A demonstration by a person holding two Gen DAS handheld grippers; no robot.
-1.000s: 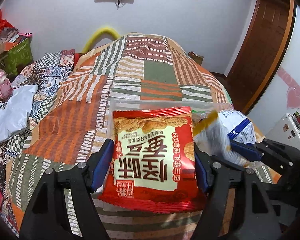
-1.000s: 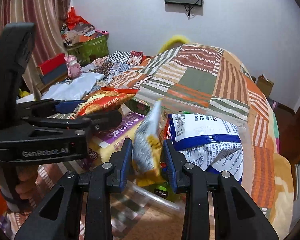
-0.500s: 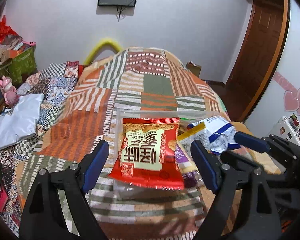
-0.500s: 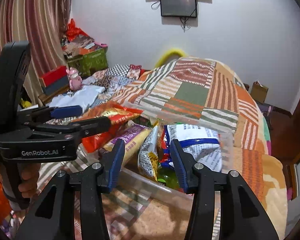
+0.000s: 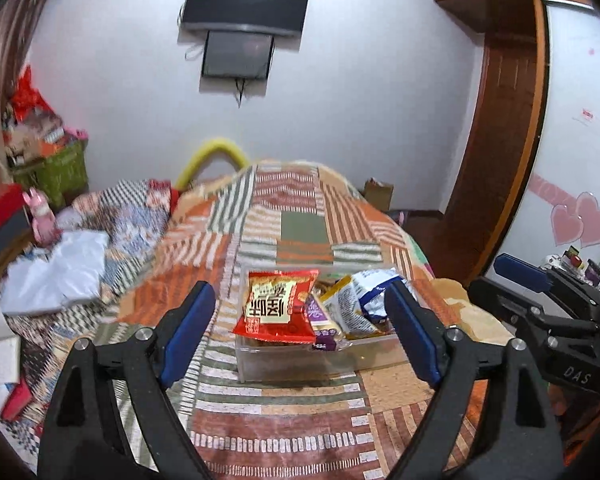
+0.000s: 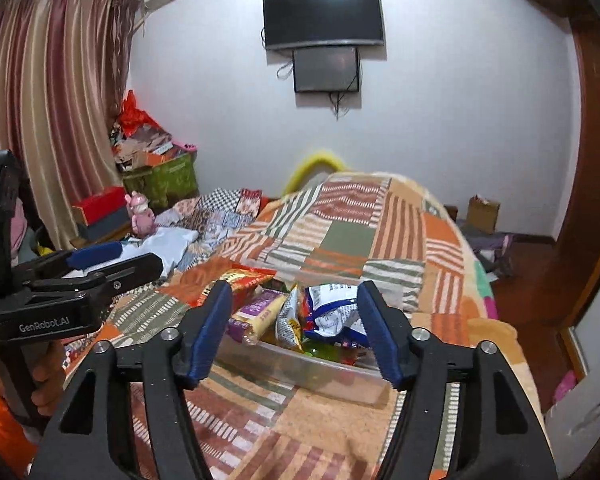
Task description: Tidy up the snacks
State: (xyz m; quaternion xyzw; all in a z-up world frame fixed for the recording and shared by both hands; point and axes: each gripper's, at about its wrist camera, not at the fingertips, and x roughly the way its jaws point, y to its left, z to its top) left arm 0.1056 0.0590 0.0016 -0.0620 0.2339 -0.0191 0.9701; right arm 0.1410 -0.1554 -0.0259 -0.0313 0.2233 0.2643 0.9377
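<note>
On the patchwork bed (image 5: 300, 412), the snack packets (image 5: 278, 308) sat packed in the clear bin (image 5: 312, 364) at twelve o'clock of both empty, wide-open tongs, left gripper (image 5: 300, 332) and right gripper (image 6: 296, 332), so placing looked done; next, seemingly, any stray packet.

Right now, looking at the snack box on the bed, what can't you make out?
- Bottom of the clear box: both views, hidden under piled packets.
- Green item: right wrist view, mostly covered by the blue-white packet.
- Print on the purple packet: left wrist view, too small.
- Bed's near edge: both views, cut off by gripper frames.
</note>
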